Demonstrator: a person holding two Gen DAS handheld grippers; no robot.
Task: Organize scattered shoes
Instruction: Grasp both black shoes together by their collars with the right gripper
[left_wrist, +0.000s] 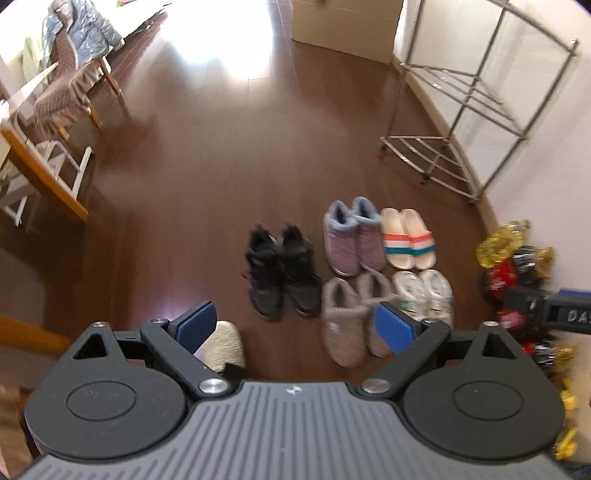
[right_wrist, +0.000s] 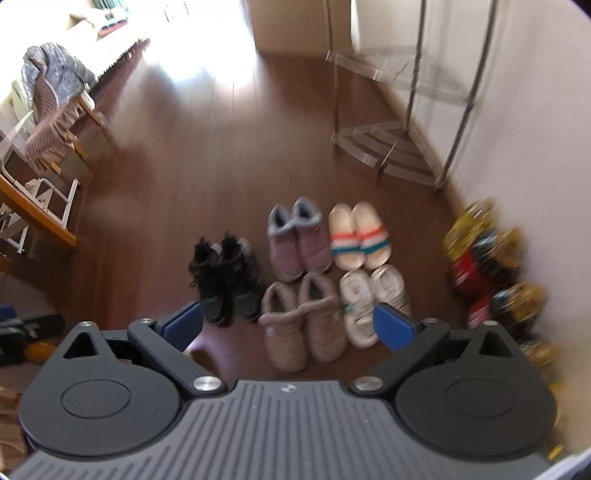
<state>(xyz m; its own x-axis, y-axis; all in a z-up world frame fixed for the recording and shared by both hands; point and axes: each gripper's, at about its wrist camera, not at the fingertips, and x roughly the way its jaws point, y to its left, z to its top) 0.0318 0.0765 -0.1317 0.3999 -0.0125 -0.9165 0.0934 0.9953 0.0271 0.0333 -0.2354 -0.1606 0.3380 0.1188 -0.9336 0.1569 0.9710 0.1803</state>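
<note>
Two sets of jaws spread wide, gripping nothing: left gripper (left_wrist: 295, 326), right gripper (right_wrist: 288, 325), both hovering above floor (left_wrist: 207, 177). Below, paired up: grey slippers (left_wrist: 351, 317), white sneakers (left_wrist: 424, 295), black sneakers (left_wrist: 282, 275), purple slippers (left_wrist: 352, 238), striped slides (left_wrist: 408, 238). Metal rack (left_wrist: 476, 92) beyond, against wall.

A dark wooden floor (left_wrist: 207, 155) carries a chrome wire rack (left_wrist: 465, 110) standing against the pale wall (left_wrist: 546, 122). A chair (left_wrist: 66, 92) at the left is draped with a silvery jacket (left_wrist: 81, 29) (over a brown quilted cover). Shiny gold and red packets (right_wrist: 491, 266) lie heaped by the wall.
</note>
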